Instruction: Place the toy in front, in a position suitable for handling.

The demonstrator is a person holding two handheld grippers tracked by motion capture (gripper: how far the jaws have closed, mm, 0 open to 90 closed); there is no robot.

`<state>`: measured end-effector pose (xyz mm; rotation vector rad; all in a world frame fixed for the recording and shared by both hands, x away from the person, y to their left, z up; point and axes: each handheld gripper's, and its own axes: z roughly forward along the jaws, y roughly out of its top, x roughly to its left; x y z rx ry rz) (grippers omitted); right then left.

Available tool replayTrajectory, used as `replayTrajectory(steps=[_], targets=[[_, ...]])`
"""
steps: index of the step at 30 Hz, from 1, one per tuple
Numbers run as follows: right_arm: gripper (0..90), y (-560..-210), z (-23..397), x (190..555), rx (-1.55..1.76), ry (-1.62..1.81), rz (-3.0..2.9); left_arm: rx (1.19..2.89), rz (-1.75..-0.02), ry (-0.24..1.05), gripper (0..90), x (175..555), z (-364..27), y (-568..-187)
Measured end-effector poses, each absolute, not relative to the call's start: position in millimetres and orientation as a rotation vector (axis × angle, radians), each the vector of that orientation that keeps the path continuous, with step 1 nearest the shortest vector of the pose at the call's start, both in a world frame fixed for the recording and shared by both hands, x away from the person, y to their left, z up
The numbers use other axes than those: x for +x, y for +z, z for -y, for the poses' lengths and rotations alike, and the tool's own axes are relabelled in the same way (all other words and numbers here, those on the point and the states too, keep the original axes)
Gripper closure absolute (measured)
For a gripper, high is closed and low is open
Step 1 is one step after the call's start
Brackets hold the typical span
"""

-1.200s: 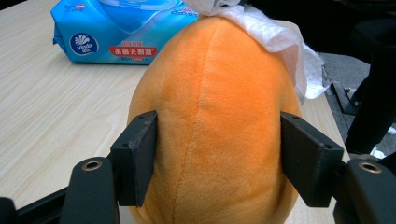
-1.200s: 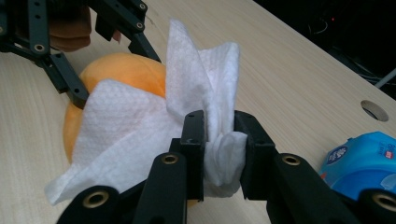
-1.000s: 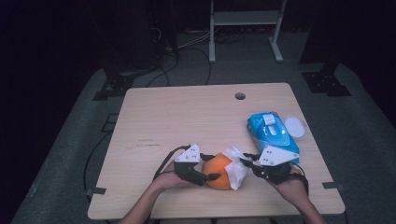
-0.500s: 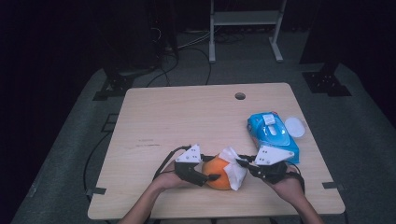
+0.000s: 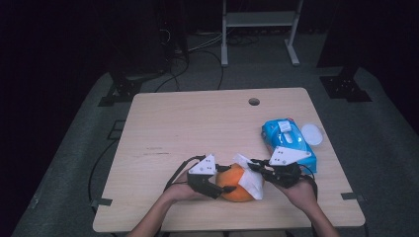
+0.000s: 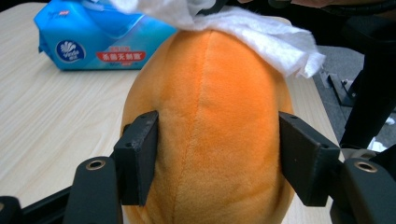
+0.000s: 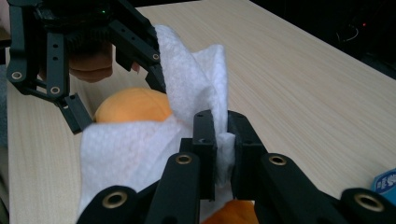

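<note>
A rounded orange plush toy [image 6: 210, 140] is clamped by the left tool [image 5: 221, 186]; a soft embossed white wipe [image 7: 140, 144] is pinched by the right tool [image 7: 223, 135].

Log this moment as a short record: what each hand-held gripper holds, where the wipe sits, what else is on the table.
left hand-held gripper: shut on the orange plush toy, jaws pressing its two sides
right hand-held gripper: shut on a white wipe
wipe position: draped over the plush toy's top
other items: blue wipes pack at the right side of the wooden table; white round lid beside it
</note>
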<state>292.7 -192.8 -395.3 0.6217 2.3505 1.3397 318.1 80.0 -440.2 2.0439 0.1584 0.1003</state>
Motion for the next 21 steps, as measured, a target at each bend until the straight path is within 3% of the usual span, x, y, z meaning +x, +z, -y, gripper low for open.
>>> replayTrajectory(steps=[6, 15, 21], targets=[[81.8, -404, 216, 295, 0.742, 1.363, -2.333, 2.034, -0.185, 0.085, 34.8, 321, -84, -442], [82.0, -397, 182, 285, 0.603, 1.357, -2.347, 2.042, -0.166, 0.093, 33.6, 317, -76, -439], [82.2, -402, 203, 293, 0.699, 1.332, -2.350, 2.041, -0.171, 0.094, 33.7, 319, -79, -438]])
